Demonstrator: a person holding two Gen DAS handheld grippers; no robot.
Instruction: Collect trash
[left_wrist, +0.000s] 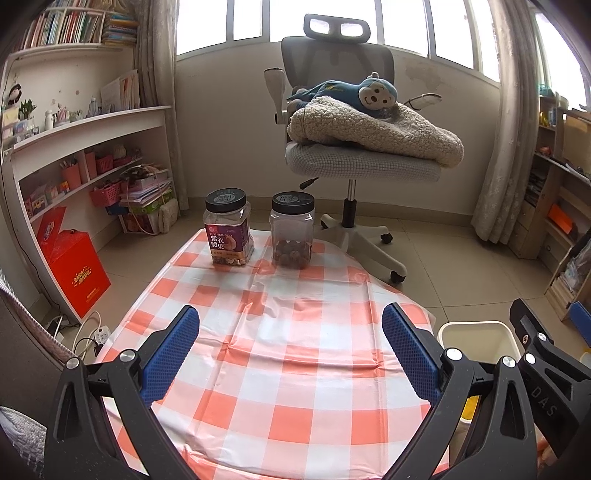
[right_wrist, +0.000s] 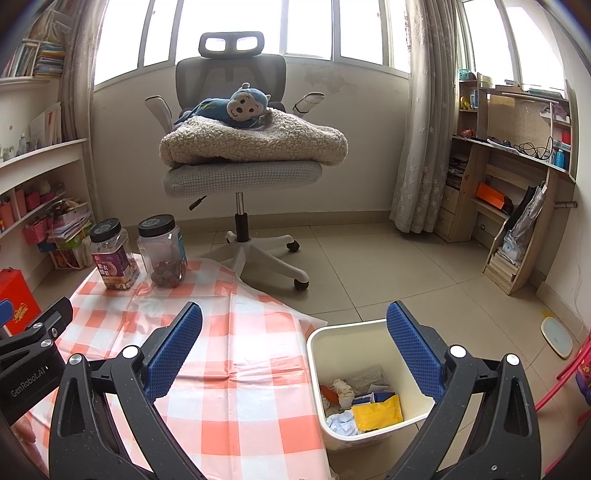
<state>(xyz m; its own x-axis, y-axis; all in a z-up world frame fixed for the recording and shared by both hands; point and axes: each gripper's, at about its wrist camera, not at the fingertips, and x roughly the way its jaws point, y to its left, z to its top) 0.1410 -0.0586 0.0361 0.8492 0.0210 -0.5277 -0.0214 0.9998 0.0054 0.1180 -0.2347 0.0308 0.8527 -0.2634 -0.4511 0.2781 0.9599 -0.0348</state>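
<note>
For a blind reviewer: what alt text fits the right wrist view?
An open right gripper hovers over a cream trash bin holding crumpled paper and a yellow wrapper, beside a checkered tablecloth with two black-lidded jars.

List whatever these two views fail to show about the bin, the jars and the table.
- Cream plastic trash bin: in the left wrist view the left tool's finger and the right tool's body hide its contents.
- The bin's lower front: cut off by the right tool in the right wrist view.
- Clear jar with purple label: small print too small to read.
- Orange-and-white checked tablecloth: near edge is hidden behind both tools.
</note>
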